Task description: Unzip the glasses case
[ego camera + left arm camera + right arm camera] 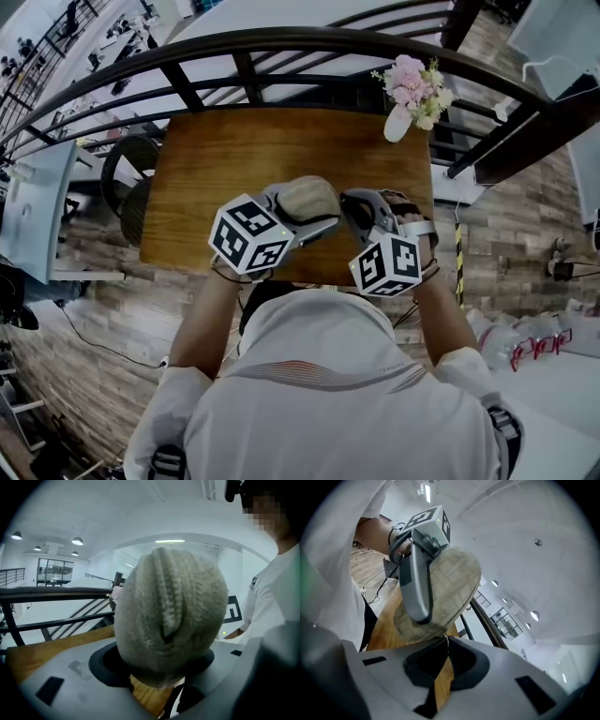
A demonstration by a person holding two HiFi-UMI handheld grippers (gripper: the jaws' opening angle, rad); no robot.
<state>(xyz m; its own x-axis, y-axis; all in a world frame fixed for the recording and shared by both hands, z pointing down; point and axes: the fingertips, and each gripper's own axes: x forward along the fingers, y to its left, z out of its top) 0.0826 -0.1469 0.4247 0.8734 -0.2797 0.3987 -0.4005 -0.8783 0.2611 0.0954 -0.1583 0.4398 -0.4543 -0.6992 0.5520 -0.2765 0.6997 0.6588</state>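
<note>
While left tool point(161, 672) clamps glasses case point(171, 616), right tool point(446, 645) pinches zipper pull point(446, 638) at case's 6 o'clock edge; I'd drag along seam, steady, no twisting.

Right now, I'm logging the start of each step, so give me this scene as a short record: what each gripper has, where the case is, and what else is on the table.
left gripper: shut on the beige glasses case, clamping its sides
right gripper: jaw tips together on the zipper pull at the case's edge
case position: held up over the wooden table, near its front edge
zip: looks mostly closed; short dark gap at one end
also on table: pink flowers, far right corner
</note>
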